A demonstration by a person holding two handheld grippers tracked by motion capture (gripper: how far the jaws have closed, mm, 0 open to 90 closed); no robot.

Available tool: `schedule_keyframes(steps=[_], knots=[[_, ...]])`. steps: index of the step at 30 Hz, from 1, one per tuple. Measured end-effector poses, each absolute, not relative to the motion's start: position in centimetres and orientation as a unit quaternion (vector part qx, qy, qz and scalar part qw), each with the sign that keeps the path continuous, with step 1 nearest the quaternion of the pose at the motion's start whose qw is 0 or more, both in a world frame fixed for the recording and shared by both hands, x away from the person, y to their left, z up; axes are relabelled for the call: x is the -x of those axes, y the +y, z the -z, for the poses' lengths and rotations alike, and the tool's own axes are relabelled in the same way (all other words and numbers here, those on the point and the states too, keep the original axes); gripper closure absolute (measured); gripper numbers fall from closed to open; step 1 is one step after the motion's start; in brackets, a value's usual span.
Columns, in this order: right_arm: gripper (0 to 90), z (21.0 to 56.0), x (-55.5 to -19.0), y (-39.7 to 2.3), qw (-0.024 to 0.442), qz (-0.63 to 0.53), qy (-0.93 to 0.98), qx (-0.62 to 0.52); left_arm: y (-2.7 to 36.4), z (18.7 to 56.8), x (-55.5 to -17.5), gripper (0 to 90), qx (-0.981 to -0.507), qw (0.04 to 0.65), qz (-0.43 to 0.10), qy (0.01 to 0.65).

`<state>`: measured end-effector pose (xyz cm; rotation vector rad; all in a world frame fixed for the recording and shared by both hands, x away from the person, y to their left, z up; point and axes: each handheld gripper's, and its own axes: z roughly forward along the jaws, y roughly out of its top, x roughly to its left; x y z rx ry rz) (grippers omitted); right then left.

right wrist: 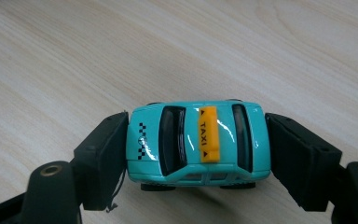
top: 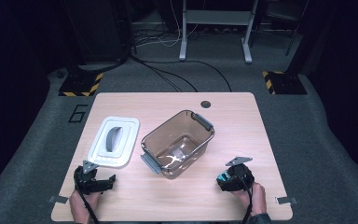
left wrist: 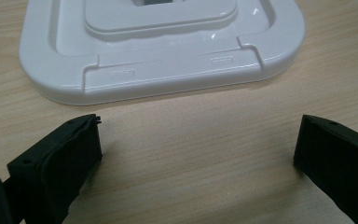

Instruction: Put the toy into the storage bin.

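Observation:
A turquoise toy taxi [right wrist: 198, 142] with an orange roof sign sits crosswise between my right gripper's [right wrist: 198, 149] black jaws, which press on its front and rear ends. In the high view that gripper [top: 228, 179] is near the table's front right with the turquoise toy taxi [top: 223, 178] at its tip. My left gripper [left wrist: 198, 149] stands open over bare wood, just short of the white lid [left wrist: 163, 46]. From above, the left gripper [top: 103, 179] is at the front left, below the white lid [top: 114, 141] with its grey handle. A clear brown tub [top: 178, 143] with grey side latches stands mid-table.
The wooden table [top: 242, 126] has a dark round hole [top: 206, 104] near its far edge. Metal clips sit at the front corners. Beyond the table are grey carpet, cables and stand legs with yellow-black bases.

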<state>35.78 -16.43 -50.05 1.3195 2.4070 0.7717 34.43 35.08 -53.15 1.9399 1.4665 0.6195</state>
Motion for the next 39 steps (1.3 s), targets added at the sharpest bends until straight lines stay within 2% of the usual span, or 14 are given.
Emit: schedule_keyframes(steps=[39], knots=[[24.4,43.3,-37.2,-13.7,0.154,-0.288,0.855,-0.403,35.1,53.1,-34.4,0.5,-0.735,0.311,-0.235,0.554]])
